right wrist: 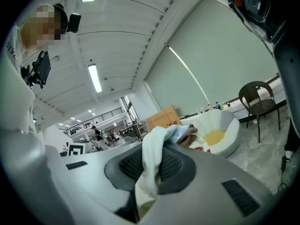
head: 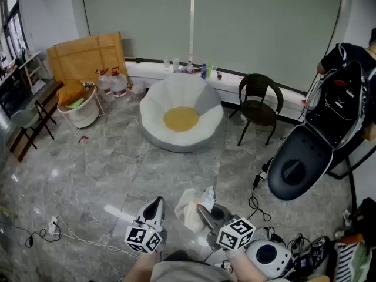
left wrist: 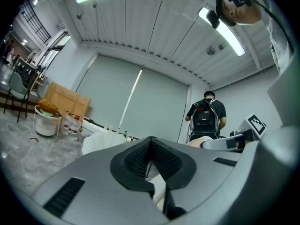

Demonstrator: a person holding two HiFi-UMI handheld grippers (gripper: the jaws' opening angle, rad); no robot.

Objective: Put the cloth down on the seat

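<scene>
- As I read the stock from the head view, right gripper (head: 207, 216): jaws clamped on the white cloth (head: 191, 207), which hangs bunched and limp from them.
- Left gripper (head: 154, 211): jaws together, nothing between them, just beside the cloth.
- Seat (head: 181, 119): round, white, yellow middle; on the floor (head: 88, 169), well apart, ahead and slightly left of the right gripper.
- Chair (head: 260, 101): black, right of the seat.
- My judgement: the carrying hand must travel forward before it lets go.

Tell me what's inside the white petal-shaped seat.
Only a round yellow pad lies in the hollow of the white petal-shaped floor seat. Anything under it is covered. The right claw grips the white cloth.
</scene>
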